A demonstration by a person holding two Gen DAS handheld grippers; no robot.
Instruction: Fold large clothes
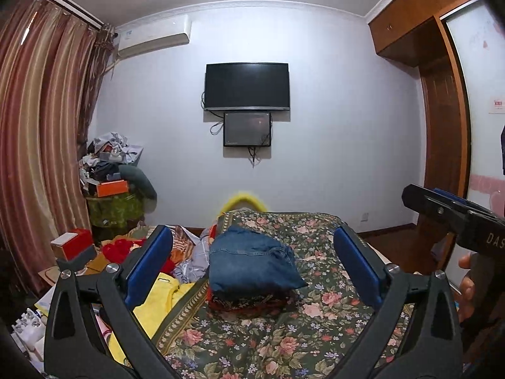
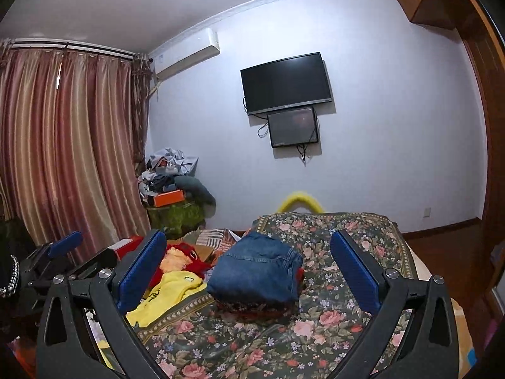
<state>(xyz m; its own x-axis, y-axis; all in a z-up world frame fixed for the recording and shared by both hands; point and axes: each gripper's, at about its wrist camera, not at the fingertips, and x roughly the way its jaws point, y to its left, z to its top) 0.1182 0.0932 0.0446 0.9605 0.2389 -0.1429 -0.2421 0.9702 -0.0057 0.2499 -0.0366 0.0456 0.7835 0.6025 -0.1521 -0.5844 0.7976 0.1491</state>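
Folded blue jeans (image 1: pixel 252 260) lie on top of a small stack of folded clothes on the floral bedspread (image 1: pixel 315 309). My left gripper (image 1: pixel 252 265) is open and empty, held above the bed and short of the stack. My right gripper (image 2: pixel 249 265) is open and empty too, and the jeans (image 2: pixel 257 270) show between its blue pads. The right gripper also shows at the right edge of the left wrist view (image 1: pixel 454 218). The left gripper shows at the left edge of the right wrist view (image 2: pixel 60 252).
A yellow garment (image 1: pixel 161 300) and a heap of red and patterned clothes (image 1: pixel 148 246) lie left of the bedspread. A red box (image 1: pixel 74 243) stands at the left. A cluttered pile (image 1: pixel 116 177) stands by the curtain. A wardrobe (image 1: pixel 442 101) stands at the right.
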